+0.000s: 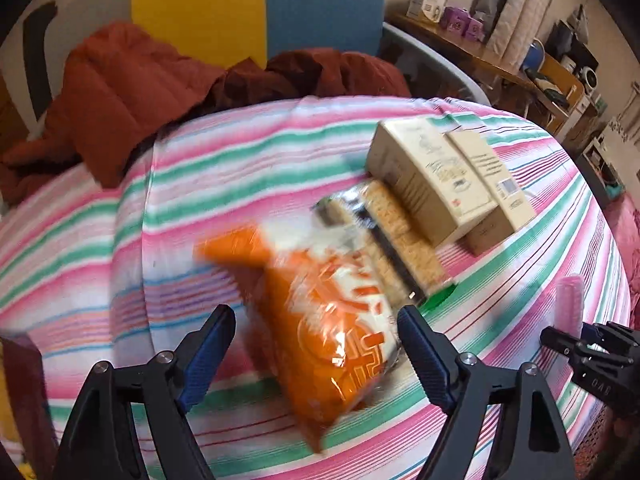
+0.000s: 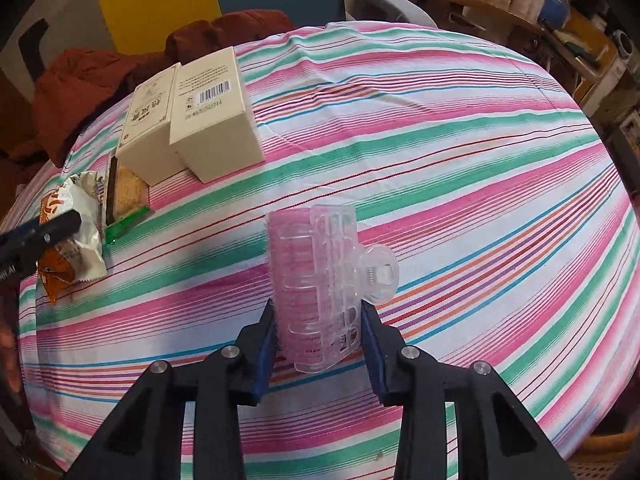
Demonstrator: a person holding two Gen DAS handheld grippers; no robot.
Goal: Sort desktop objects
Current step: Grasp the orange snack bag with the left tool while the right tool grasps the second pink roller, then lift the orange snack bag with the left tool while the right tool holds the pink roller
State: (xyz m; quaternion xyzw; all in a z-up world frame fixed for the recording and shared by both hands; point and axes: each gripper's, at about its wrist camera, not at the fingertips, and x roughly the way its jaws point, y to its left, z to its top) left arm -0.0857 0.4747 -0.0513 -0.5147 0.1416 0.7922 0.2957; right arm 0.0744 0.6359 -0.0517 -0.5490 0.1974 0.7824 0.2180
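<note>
My right gripper [image 2: 319, 344] is squeezed onto a pink hair roller [image 2: 294, 276] that has a clear claw clip [image 2: 344, 276] snapped around it. Both blue pads touch it, one on each side, so I am holding it. It sits above the striped cloth [image 2: 460, 152].

I use the two cream boxes [image 2: 192, 116] as my marker. They stand side by side, touching. The roller is well apart from them, nearer to me. A cracker pack [image 2: 126, 192] lies right against the boxes, and it looks tucked a bit under them. An orange snack bag [image 1: 328, 320] lies just past the crackers, on the side away from the boxes.

My left gripper [image 1: 316, 334] has its jaws wide open. The orange bag lies between the two fingers, but the pads do not press it. That view is blurry, so I think the bag overlaps the cracker pack, but I am not sure.

A rust-red quilt [image 1: 132, 88] is bunched up behind the boxes, past the cloth's edge.
</note>
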